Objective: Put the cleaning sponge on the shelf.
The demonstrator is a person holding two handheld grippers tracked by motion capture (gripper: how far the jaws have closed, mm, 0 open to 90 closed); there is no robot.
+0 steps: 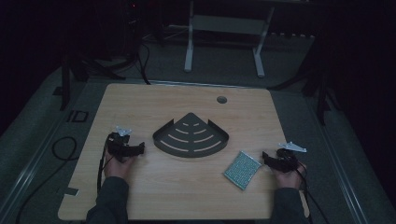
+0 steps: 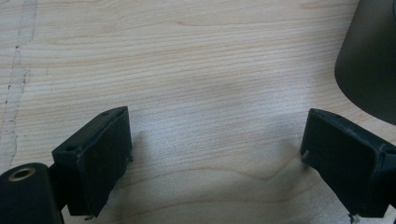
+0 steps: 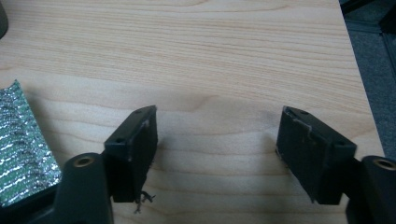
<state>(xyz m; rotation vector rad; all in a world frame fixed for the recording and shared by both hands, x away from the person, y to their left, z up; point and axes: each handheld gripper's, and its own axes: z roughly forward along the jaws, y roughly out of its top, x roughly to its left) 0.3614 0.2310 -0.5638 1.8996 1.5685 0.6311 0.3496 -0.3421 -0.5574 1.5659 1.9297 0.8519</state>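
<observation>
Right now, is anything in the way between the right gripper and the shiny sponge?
No, nothing visible. The right gripper sits just right of the silvery scouring sponge, jaws open, with bare wooden table between them. The dark fan-shaped corner shelf lies farther left, away from that gap.

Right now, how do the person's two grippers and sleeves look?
Both are black. The left gripper and the right gripper each carry a pale grey three-cornered plate on top and trail a black cable. In the gripper views the jaws are blocky black pads with small screw holes; a brass-coloured ring sits at their base, and a frayed thread hangs from one right pad. The sleeves are dark grey.
</observation>
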